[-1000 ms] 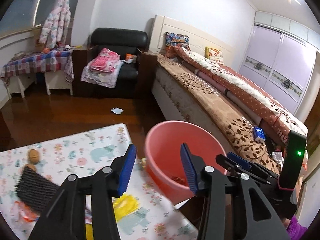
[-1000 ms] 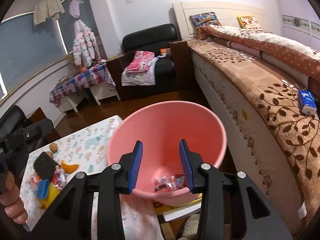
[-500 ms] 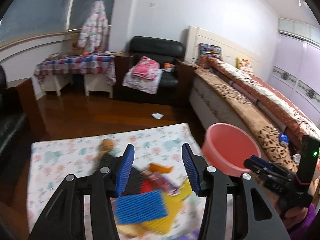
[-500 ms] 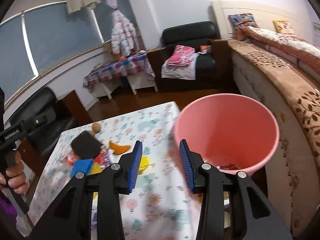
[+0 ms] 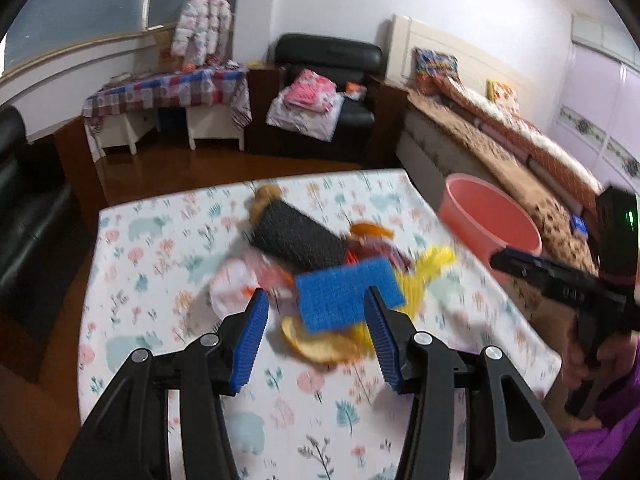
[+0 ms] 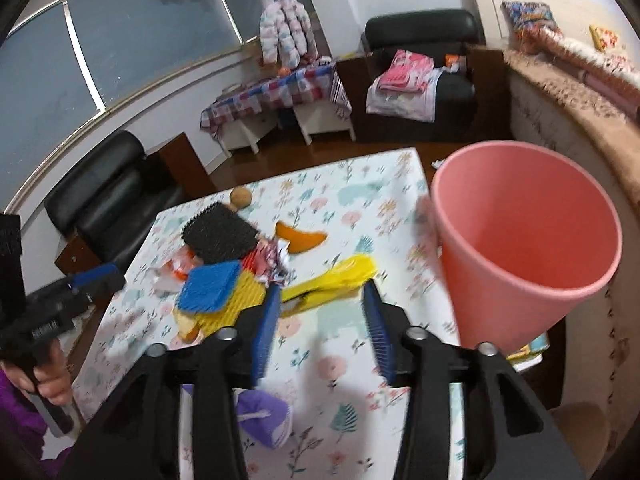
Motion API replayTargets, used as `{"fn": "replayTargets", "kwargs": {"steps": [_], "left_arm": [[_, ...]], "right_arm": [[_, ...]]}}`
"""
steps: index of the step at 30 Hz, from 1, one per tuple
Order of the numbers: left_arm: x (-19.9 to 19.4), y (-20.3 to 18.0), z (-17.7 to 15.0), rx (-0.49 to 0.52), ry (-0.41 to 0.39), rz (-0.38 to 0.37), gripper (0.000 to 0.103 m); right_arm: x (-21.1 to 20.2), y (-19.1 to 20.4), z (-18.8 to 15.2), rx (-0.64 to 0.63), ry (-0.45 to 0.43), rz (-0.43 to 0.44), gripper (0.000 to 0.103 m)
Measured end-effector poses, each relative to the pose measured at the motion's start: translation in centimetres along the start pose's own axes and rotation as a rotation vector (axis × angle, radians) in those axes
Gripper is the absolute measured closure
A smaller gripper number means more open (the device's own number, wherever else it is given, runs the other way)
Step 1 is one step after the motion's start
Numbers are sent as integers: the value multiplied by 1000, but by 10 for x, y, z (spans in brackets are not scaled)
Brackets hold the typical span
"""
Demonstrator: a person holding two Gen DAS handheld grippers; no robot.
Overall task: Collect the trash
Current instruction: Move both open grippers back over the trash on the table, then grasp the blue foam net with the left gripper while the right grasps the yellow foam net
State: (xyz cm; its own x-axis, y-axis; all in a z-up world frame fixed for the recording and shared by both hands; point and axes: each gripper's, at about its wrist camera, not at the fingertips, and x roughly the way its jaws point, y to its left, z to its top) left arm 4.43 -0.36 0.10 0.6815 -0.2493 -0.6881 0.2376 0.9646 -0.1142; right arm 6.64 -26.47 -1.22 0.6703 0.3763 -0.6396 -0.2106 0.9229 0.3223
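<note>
The left hand-held gripper [image 5: 316, 322] is hovering over the counter [image 5: 152, 248] with its jaws standing apart and nothing between them, pointing at a heap of trash: a blue pad [image 5: 344, 294], a black pad [image 5: 298, 238], a yellow piece [image 5: 430, 268], orange peel [image 5: 370, 229] and crumpled wrappers [image 5: 240, 280]. The right hand-held gripper [image 6: 320, 316] is also hanging empty above the counter near the heap, its jaws having just been opening and standing apart. The pink bin [image 6: 520, 240] is sitting off the counter's right edge, beside the bed [image 6: 580, 120].
</note>
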Motion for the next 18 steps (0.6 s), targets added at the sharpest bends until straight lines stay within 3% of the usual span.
{"fn": "replayTargets", "kwargs": {"steps": [6,11,18], "left_arm": [[16,-16,-9,3,23,-66,57],[34,-38,-2,86,40,-106,57],[71,-61,-2,198,89,-86,57]], "right_arm": [[13,7,-10,0,39,5,51],[18,9,-14,7,61,4,51],[22,-4,-14,70,92,7,51]]}}
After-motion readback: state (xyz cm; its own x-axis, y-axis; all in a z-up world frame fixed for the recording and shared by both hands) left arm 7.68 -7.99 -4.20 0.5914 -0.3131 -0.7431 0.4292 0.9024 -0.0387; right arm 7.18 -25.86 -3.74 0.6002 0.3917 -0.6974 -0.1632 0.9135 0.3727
